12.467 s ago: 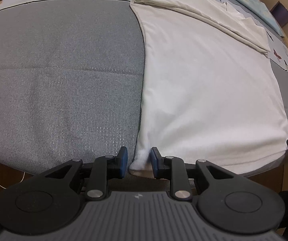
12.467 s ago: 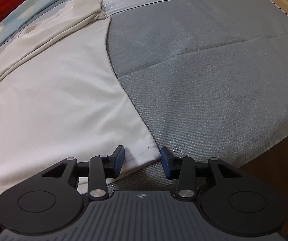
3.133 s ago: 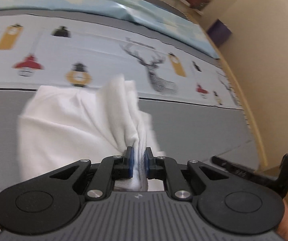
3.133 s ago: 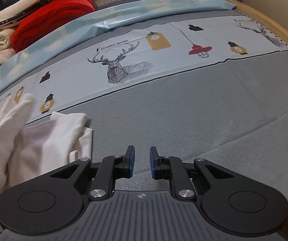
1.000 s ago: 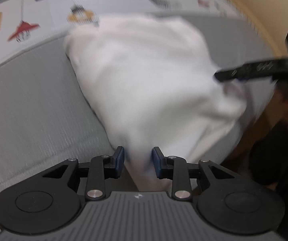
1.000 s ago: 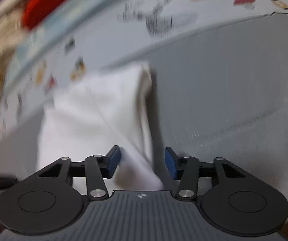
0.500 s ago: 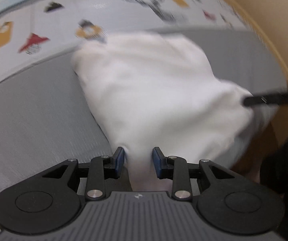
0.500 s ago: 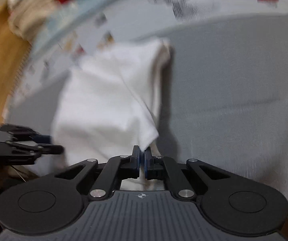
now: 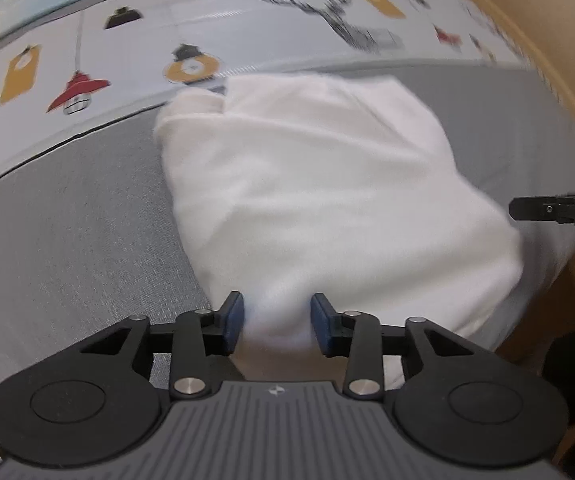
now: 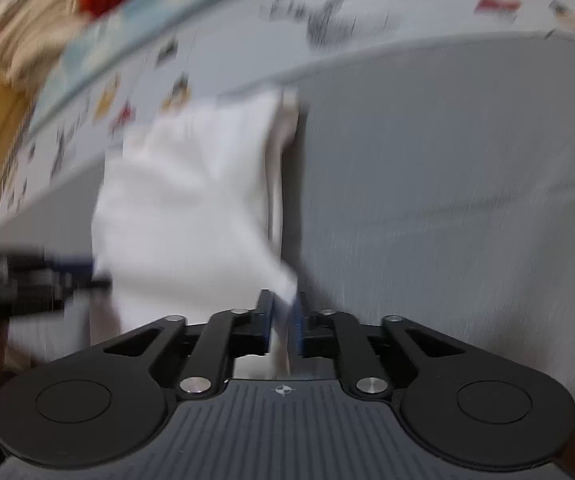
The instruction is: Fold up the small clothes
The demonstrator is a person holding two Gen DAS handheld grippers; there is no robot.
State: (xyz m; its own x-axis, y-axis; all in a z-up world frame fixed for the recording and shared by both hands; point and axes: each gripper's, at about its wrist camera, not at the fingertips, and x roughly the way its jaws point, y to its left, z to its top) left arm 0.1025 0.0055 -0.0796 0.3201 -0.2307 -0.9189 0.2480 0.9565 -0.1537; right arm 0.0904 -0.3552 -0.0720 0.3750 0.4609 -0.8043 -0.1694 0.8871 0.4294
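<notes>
The folded white garment [image 9: 327, 200] is spread on the grey bedcover [image 9: 67, 240], directly ahead of both tongs. Its near left corner lies between the parted fingers of the left gripper [image 9: 277, 322], which is released. Its near right corner is pinched in the clenched right gripper [image 10: 283, 320].

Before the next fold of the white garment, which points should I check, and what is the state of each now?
1. Right gripper clamped on the white garment corner: ok.
2. Left gripper closed on cloth: not ok; jaws open, the near edge lies between them.
3. Garment resting on the grey bedspread: ok.
4. Layers aligned: cannot tell, blurred.
5. Near edge fully on the bed: cannot tell.
</notes>
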